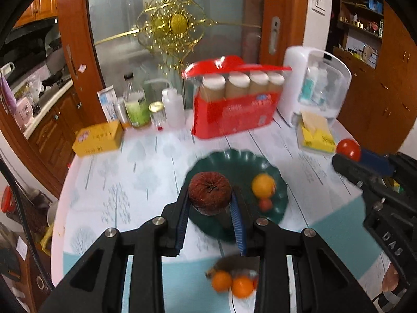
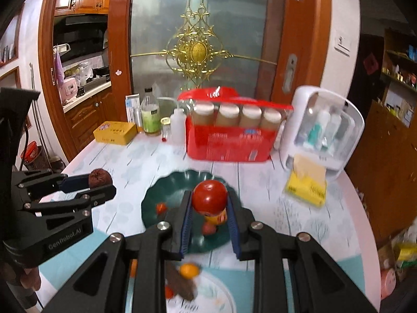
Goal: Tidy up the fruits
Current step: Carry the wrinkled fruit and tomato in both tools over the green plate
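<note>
Left tongs (image 1: 210, 206) pinch a wrinkled brown fruit (image 1: 210, 192), right tongs (image 2: 209, 217) a red tomato (image 2: 210, 195), both carried above the green plate (image 1: 278, 198), presumably for sorting.

So the tabletop (image 2: 135, 156) has a pale cloth with a tree print and a teal edge. A dark green plate (image 2: 156, 198) sits mid-table. Along the back: a yellow box (image 2: 114, 132), some bottles (image 2: 150, 114), a red pack of cups (image 2: 229, 140), a white organizer (image 2: 325, 130). A yellow tissue pack (image 2: 307, 187) lies just in front of the organizer.
</note>
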`<state>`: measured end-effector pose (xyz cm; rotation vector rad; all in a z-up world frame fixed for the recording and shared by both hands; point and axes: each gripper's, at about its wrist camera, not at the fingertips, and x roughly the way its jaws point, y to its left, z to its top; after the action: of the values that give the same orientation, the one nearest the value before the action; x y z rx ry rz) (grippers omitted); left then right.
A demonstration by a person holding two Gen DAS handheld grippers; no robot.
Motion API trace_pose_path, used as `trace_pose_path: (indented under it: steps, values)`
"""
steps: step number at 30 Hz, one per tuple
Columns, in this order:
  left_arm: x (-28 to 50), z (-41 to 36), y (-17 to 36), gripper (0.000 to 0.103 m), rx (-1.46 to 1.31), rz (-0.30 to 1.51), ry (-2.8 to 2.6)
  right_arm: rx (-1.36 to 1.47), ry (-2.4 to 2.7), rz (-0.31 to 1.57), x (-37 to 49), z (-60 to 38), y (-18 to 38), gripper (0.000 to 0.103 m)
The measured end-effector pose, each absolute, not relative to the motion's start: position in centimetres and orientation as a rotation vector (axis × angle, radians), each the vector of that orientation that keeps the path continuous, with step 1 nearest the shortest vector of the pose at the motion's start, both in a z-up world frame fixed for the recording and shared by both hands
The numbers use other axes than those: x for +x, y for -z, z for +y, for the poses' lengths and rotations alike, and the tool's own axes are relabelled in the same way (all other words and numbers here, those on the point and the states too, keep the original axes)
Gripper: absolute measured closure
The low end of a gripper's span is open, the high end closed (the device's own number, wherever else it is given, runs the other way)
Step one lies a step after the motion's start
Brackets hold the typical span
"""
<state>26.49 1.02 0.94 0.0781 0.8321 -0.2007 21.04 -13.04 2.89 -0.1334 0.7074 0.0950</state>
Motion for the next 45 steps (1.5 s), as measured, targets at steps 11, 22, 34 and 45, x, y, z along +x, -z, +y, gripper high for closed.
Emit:
trace_pose_path:
  steps: [11,22,34,45]
  values:
    - [35.6,-0.9,3.1,0.074,0.065,0.923,0.191,-0.079,-0.187,0.886,31.9,-13.6,2.6,0.077]
    - [41.4,-1.7,12.4,0.074,0.033,1.084,0.173,-0.092,-0.247,1.022,37.2,-13.1,11.5,0.077]
    - [43.4,-2.1,18.0,0.074,0.063,1.175,0.175,-0.123,-0.281,1.102,39.2,-12.2,17.1,0.077]
    - [44.2,-2.0,19.7,0.065,0.082,1.222,0.154,-0.166,-0.277,1.115,40.0,-12.0,18.2,0.076]
